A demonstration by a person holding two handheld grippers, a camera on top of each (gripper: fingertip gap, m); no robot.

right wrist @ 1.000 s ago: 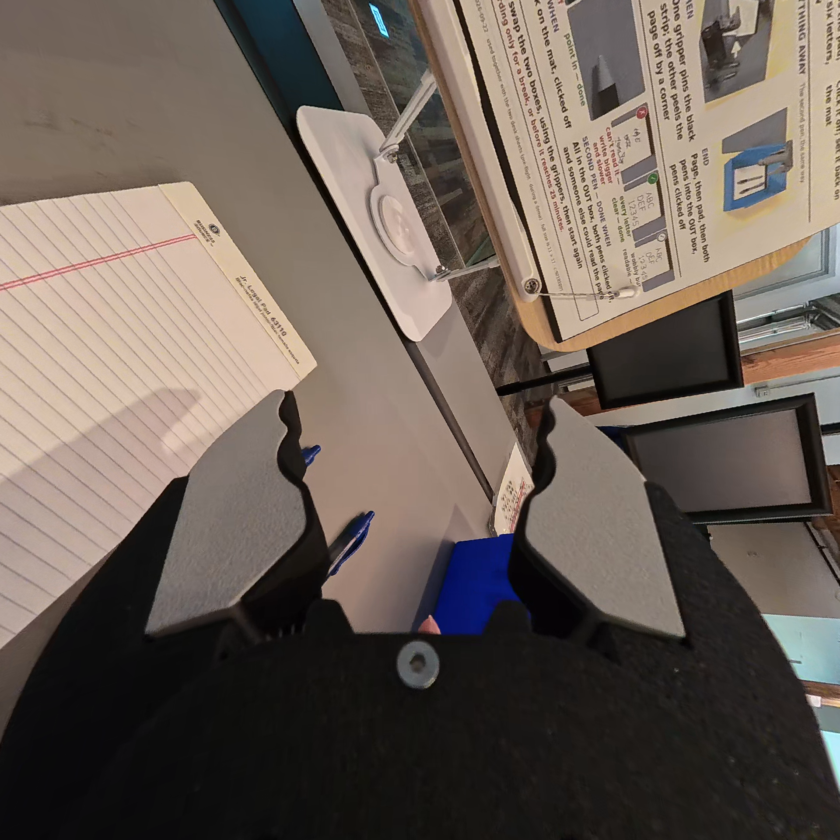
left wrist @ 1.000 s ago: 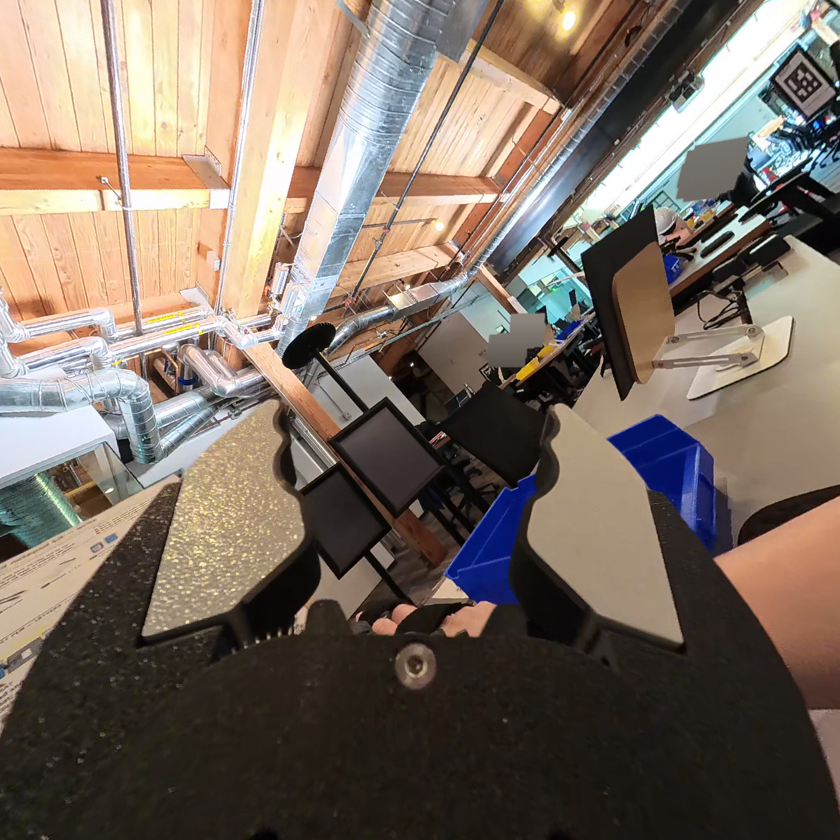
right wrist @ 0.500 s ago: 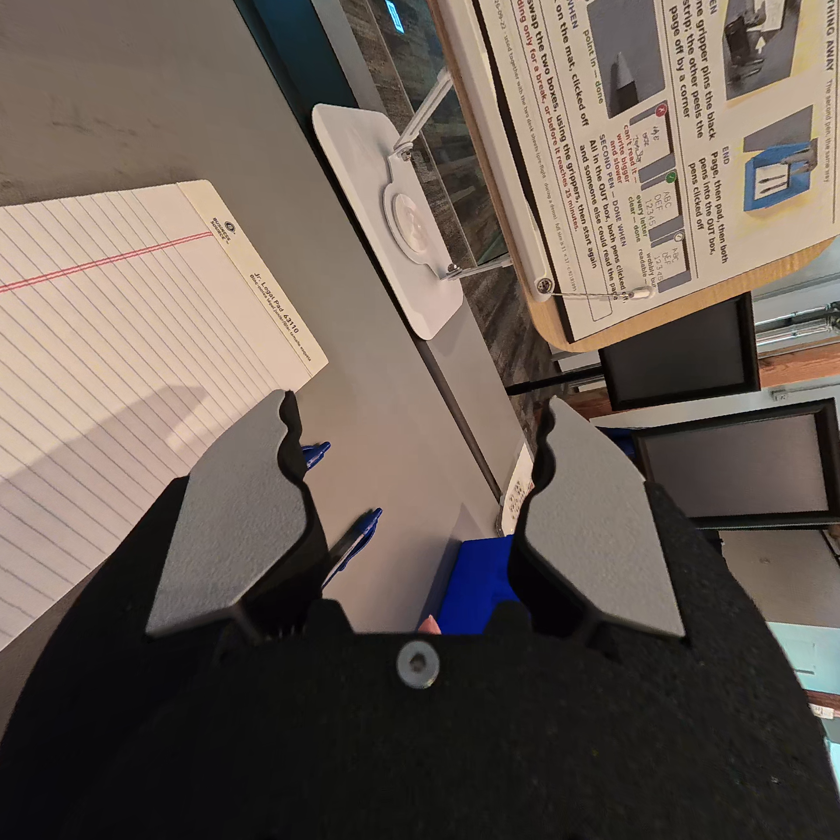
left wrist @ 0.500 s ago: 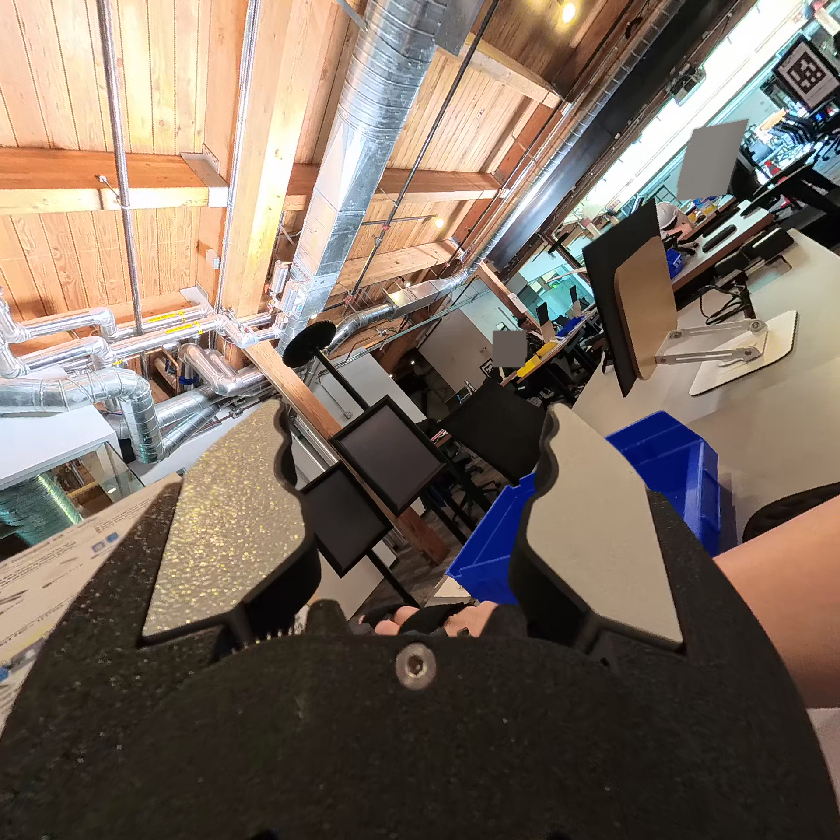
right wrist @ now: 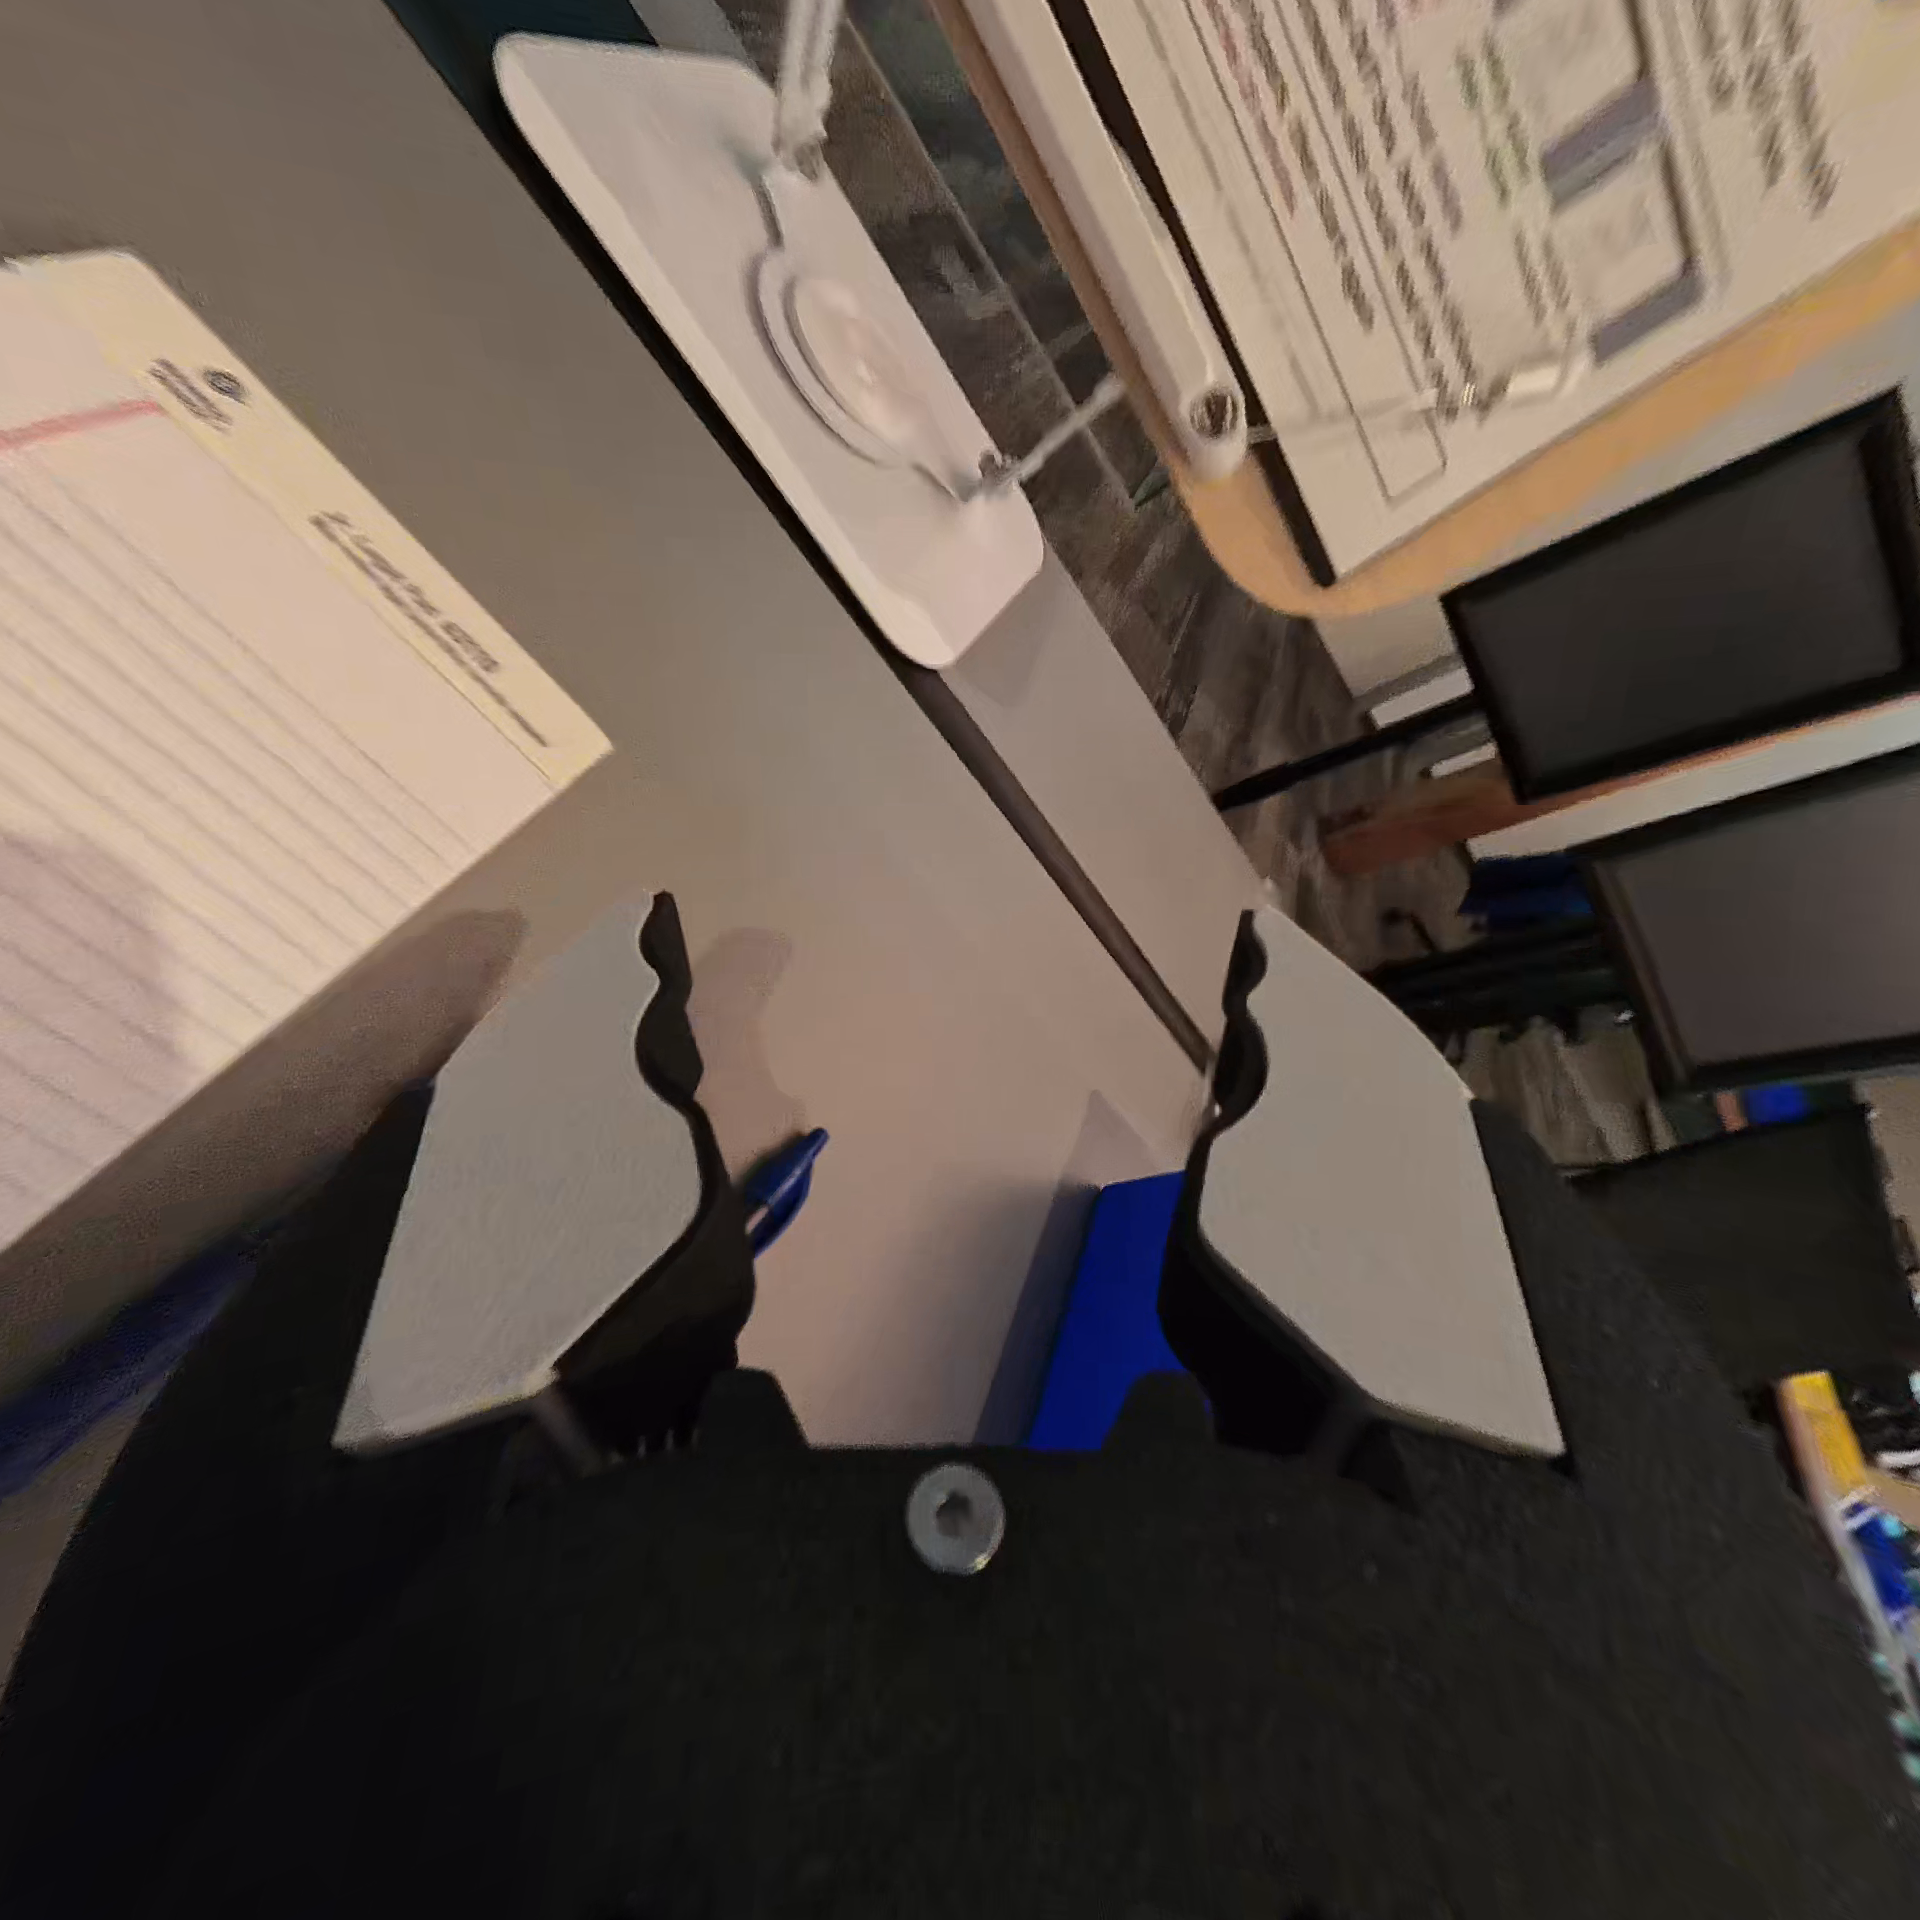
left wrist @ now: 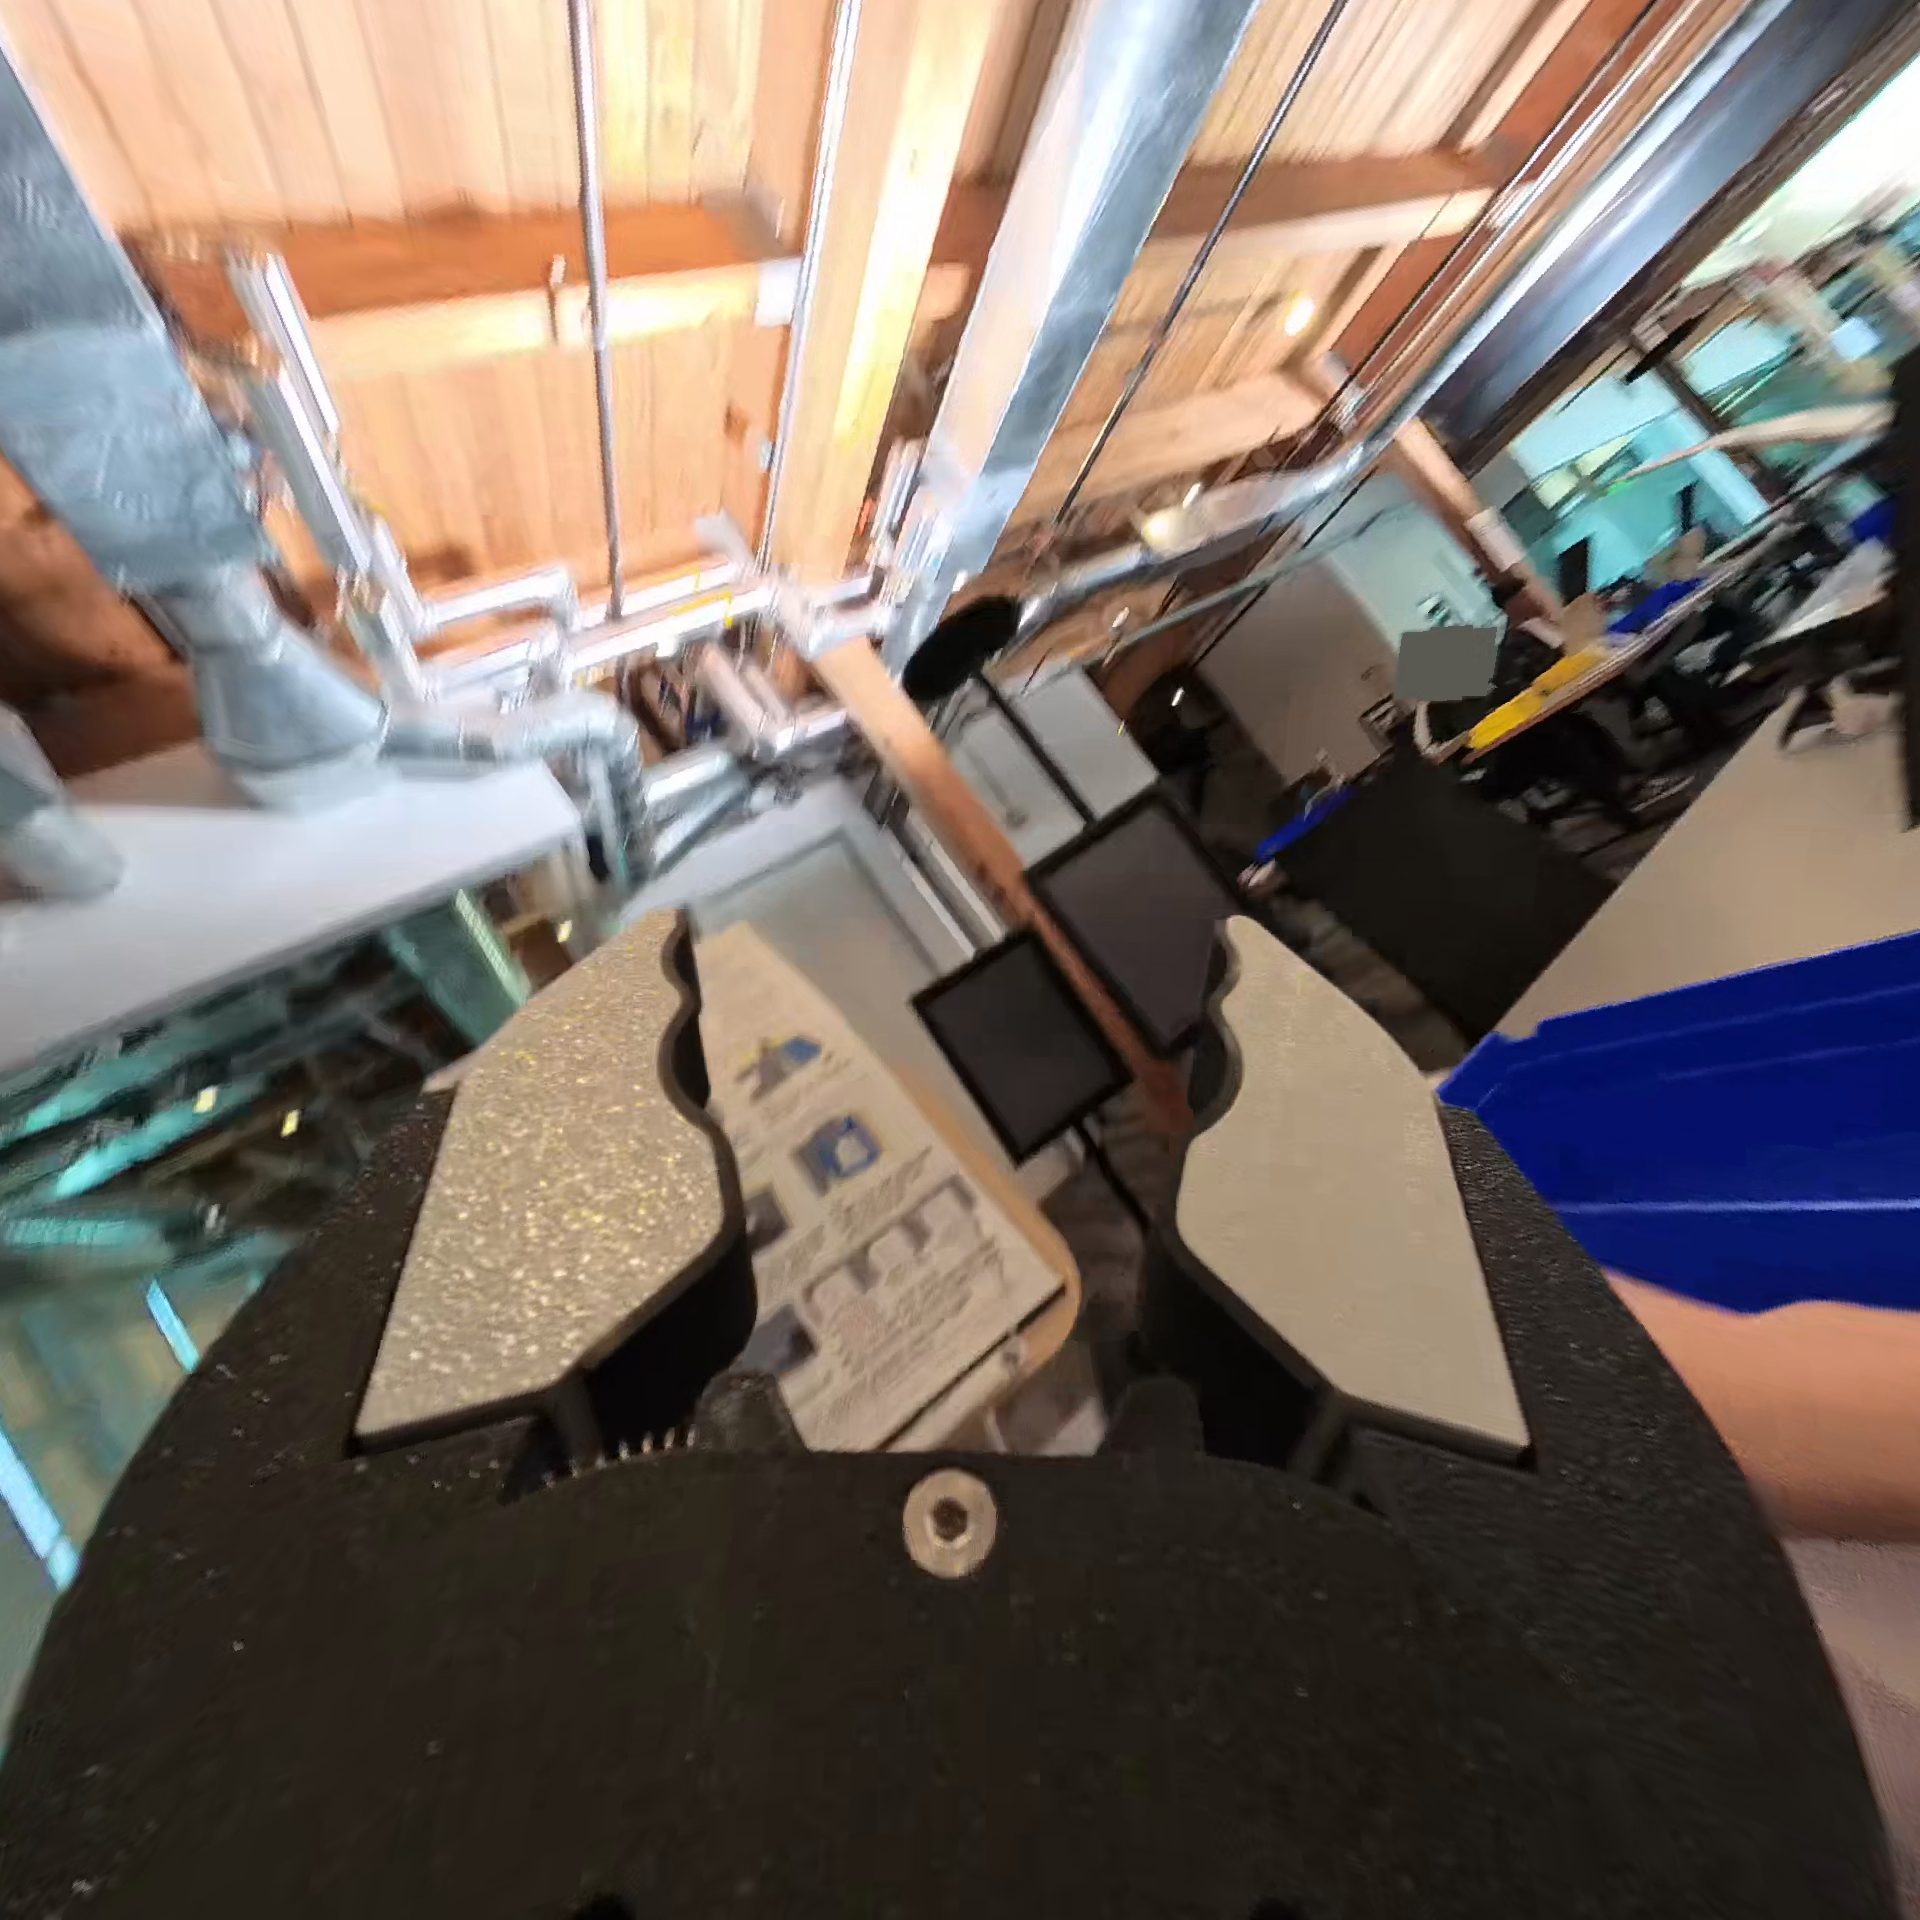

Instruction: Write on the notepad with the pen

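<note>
Probably light, stiff and slick, that blue pen [right wrist: 784,1184]; best pinched across the barrel, mid-length, so as not to roll or swivel while writing. Lay on the grey table [right wrist: 665,582], just below the notepad's near corner, only its tip end showing beside the inner edge of the right gripper's [right wrist: 951,1049] left finger [right wrist: 540,1174], the rest hidden under that finger. Not yet between the fingers, then; more under one than in the gap. Right jaws spread wide, nothing held. Notepad [right wrist: 208,707] flat on the table, lined page blank, up-left of the pen. Blue bin [right wrist: 1127,1299] just right of the pen, low in the gap. Left gripper [left wrist: 951,1039] likewise wide and empty, aimed up at the ceiling, well away from the pen.
</note>
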